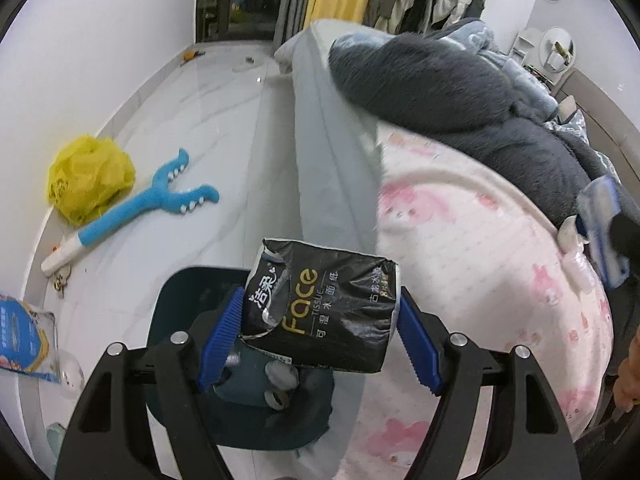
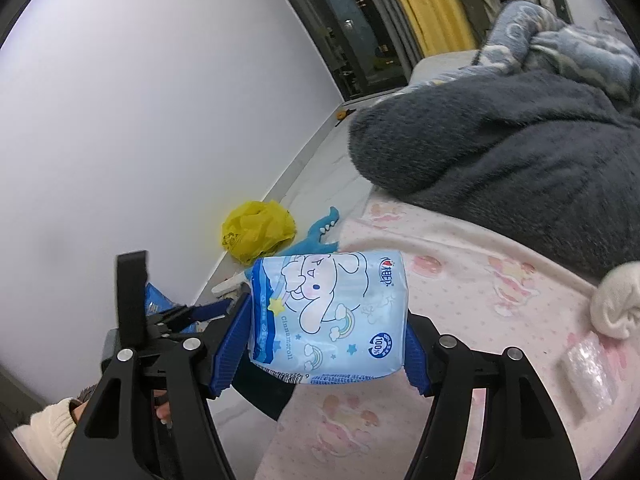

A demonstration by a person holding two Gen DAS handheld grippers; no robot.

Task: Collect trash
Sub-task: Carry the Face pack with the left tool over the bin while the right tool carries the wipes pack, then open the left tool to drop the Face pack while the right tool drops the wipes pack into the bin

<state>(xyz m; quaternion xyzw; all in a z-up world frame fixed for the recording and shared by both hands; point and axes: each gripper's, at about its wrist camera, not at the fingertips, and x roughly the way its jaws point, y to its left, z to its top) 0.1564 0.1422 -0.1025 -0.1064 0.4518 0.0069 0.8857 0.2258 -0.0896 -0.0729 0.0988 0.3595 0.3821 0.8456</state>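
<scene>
Left gripper (image 1: 320, 340) clamps one black tissue pack (image 1: 320, 308) above one dark bin (image 1: 240, 360) beside the bed, while the right gripper (image 2: 328, 344) clamps one pale blue tissue pack (image 2: 332, 312) over the pink blanket (image 2: 480, 280), with one yellow bag (image 1: 90, 178) on the floor.

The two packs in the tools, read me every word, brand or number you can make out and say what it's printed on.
"Face", "TISSUE": gold and white, on the black tissue pack in the left tool.
Chinese lettering on that pack: not transcribed here.
"Cinnamoroll": on the light blue pack in the right tool.
"100" in a round badge, and a "9" by its barcode: same blue pack.
Blue packet on the floor: too blurred.
</scene>
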